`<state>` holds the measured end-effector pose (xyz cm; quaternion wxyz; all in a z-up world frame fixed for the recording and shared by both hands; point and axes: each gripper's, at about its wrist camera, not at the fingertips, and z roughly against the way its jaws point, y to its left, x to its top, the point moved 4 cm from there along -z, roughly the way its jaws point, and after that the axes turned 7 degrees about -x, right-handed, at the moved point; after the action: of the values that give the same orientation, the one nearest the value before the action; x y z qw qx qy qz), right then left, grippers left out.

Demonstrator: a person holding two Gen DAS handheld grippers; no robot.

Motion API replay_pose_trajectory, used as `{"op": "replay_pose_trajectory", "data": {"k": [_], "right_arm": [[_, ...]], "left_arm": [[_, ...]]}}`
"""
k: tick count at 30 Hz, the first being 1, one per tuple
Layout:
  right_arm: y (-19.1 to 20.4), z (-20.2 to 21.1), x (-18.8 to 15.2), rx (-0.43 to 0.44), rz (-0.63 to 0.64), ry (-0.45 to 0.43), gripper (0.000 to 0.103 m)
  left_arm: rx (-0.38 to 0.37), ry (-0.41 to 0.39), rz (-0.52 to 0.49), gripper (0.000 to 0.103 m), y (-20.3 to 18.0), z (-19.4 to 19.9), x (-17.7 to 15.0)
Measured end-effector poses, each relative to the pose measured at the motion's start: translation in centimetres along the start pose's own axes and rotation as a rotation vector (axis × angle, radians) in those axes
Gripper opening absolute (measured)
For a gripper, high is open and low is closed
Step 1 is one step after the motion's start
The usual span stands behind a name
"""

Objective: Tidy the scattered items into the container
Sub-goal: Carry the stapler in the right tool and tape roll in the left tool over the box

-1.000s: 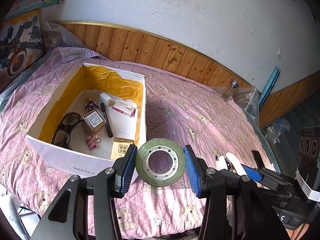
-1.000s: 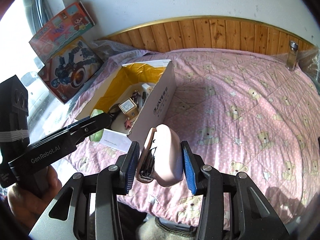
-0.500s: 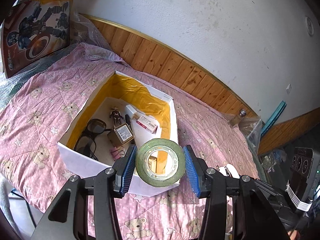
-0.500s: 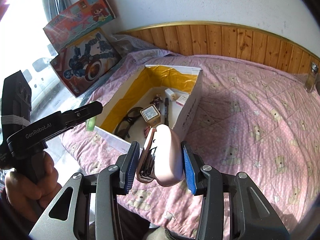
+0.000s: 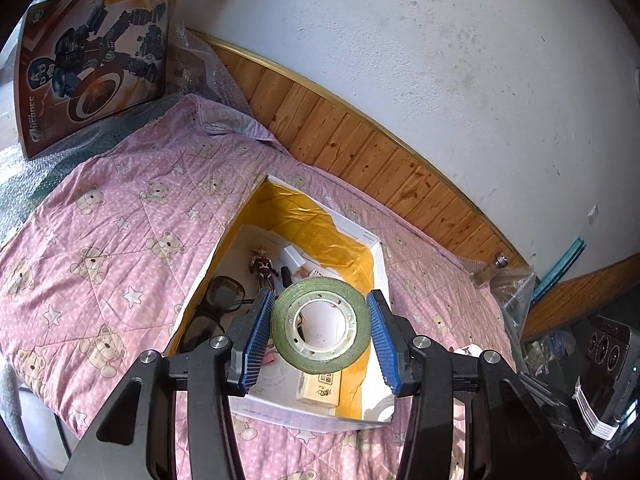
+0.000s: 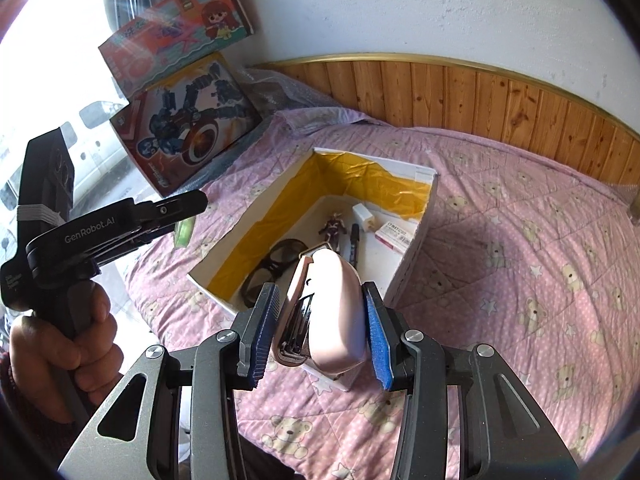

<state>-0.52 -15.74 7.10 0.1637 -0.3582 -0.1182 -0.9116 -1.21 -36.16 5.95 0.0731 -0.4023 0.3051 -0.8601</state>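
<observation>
Above pink bedding, left claw (image 5: 320, 334) clamps tape roll (image 5: 320, 325) (green), right claw (image 6: 320, 330) clamps stapler (image 6: 334, 312).

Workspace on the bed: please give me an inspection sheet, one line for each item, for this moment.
Surface: pink quilt with bear print, covering the bed.
Job's things: white box with yellow lining, open; inside are dark glasses, a small figure, a black pen, a white plug and a small carton.
Clutter: glass bottle at the quilt's far edge.
Grippers: left hand-held gripper holds a green tape roll above the box; right hand-held gripper holds a pink stapler.
Cables: nothing seen.
Surroundings: wood panelling, white wall, two toy boxes leaning.
</observation>
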Motion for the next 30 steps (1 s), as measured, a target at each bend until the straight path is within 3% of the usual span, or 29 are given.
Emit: {"op": "replay_pose_trajectory", "data": {"k": [11, 19, 30], "right_arm": [[-0.9, -2.6, 2.9, -0.007, 0.011, 0.01, 0.044], [-1.6, -5.7, 4.5, -0.015, 0.027, 0.047, 0.044], [-1.5, -10.6, 6.6, -0.029, 0.095, 0.111, 0.044]], "left_arm": [[0.001, 0.059, -0.012, 0.049, 0.7, -2.9, 2.0], [0.004, 0.141, -0.034, 0.049, 0.4, -5.4, 0.6], [0.09, 0.206, -0.078, 0.049, 1.3, -7.2, -0.9]]}}
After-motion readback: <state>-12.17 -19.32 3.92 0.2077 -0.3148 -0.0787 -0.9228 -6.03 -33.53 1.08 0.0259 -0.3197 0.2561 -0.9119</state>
